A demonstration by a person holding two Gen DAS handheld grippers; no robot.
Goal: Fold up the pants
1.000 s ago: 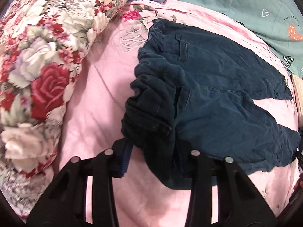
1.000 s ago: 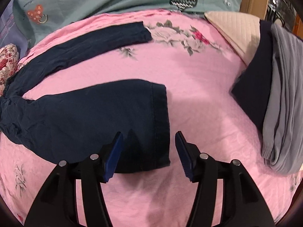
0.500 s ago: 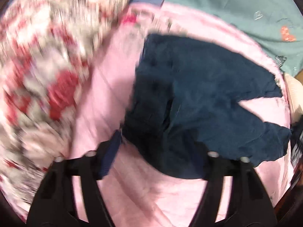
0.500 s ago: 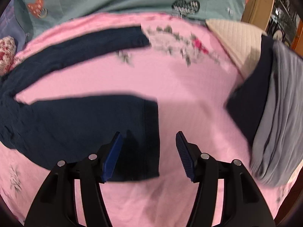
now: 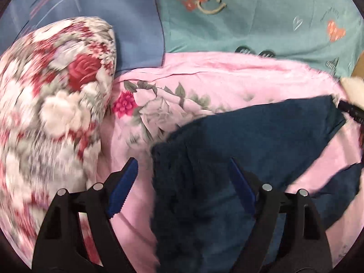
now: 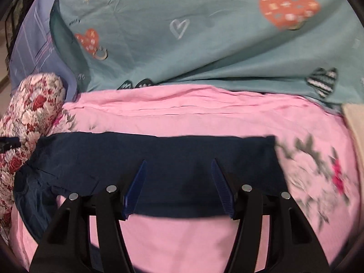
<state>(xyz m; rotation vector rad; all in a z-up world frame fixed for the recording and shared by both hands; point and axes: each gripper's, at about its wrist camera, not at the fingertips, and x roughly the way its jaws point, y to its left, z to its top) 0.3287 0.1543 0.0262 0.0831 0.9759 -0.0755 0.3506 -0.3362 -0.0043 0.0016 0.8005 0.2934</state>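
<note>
Left gripper (image 5: 182, 182): jaws have just been opening and are now spread wide; the gathered waistband of the pants (image 5: 238, 159) lies between the blue pads (image 5: 124, 188) but is not pinched. Right gripper (image 6: 179, 188): jaws stand partly apart over the leg fabric, with no pad seen pressing on it, so nothing is judged to be held by either claw.

Pants location: spread on the pink quilt (image 6: 182, 118). In the right wrist view one dark leg is laid as a long flat band across the bed; in the left wrist view the waist end is bunched just beside the floral pillow (image 5: 45, 125).

Risks, as judged:
- The waist end is seen crumpled, not flat. If a fold is made over it, a lumpy, skewed stack is likely.
- Both frames are motion-blurred. A grasp made in such haste could catch quilt along with trouser cloth, both being soft and thin.
- Whether the two legs are aligned cannot be confirmed; a second dark patch is seen low at the right edge of the left wrist view, apart from the main band, so a misaligned fold is possible.

Materials: pants are dark navy, matte, limp woven cloth, finely puckered at the waist. Quilt is smooth pink cotton with a printed rose spray. Pillow is rounded and plump, in a red and white rose print. Behind, a teal sheet (image 6: 204, 45) with heart motifs is draped in loose creases.
</note>
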